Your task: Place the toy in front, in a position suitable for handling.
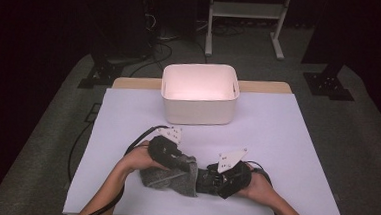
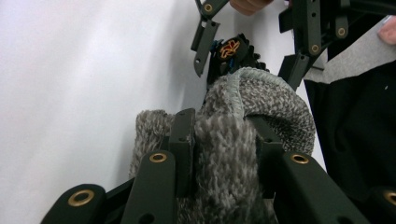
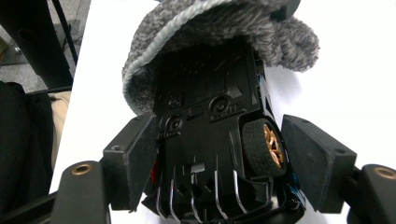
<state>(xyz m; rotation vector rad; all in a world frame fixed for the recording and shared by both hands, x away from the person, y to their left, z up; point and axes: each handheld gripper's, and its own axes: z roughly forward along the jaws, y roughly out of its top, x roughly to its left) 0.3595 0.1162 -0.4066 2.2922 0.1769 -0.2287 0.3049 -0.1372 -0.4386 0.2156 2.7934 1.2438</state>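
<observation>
At the near edge of the white table (image 1: 277,138), toward six o'clock in the high view, two hands work a black toy car (image 1: 213,181) into a grey knitted sock (image 1: 171,176). Much of the car is hidden there: the right gripper (image 1: 209,180) and the person's right hand (image 1: 259,184) cover it, and its front end is lost inside the sock's mouth. The right gripper view shows the car's (image 3: 210,140) underside facing the camera, one gold-spoked wheel (image 3: 264,144) exposed, the nose pointing to twelve o'clock and swallowed by the sock's (image 3: 224,32) ribbed cuff; the tail is cut off at the frame's bottom. The right gripper (image 3: 215,163) stands with its jaws at either flank of the car, the left pad touching and the right pad just beside the wheel, holding it. The left gripper (image 2: 224,149) is clamped on a thick fold of the sock (image 2: 243,140), fabric bulging between both pads. In that view the car (image 2: 229,51) shows beyond the cuff at twelve o'clock. In the high view the car's long axis runs from three o'clock to nine o'clock, nose toward the left gripper (image 1: 185,163). A white bin (image 1: 198,110) stands well apart at twelve o'clock.
</observation>
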